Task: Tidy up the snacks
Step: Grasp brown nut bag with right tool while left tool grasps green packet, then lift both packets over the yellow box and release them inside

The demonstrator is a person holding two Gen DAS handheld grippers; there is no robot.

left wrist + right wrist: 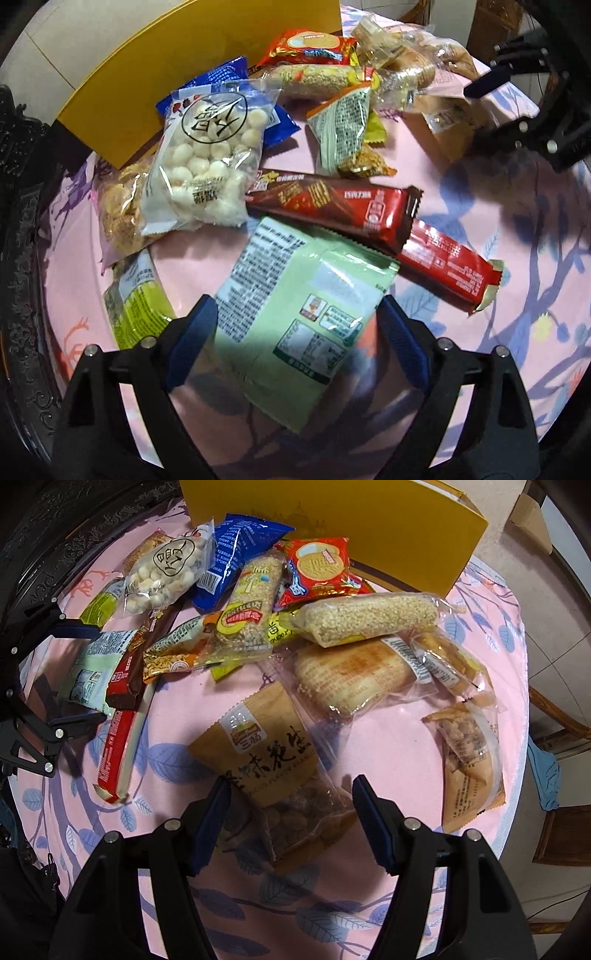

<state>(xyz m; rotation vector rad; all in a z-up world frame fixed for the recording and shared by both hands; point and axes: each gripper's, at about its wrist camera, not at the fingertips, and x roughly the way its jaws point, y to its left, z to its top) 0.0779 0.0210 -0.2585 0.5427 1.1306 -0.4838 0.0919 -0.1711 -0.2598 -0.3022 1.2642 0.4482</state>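
Both tongs hang over the snack pile, jaws apart, nothing clamped.

My left gripper points down at the pale green packet, its blue pads standing wide on either side of the packet without pressing it; that packet lies on the pink leaf-print cloth, its top edge tucked under the dark red wafer bar, with the clear bag of white balls just beyond. My right gripper is spread around the brown peanut pouch, pads clear of its sides; the pouch lies flat on the cloth near the front edge. Behind it sit the sesame roll and the wrapped bread, and the yellow box stands at the far side of the heap.
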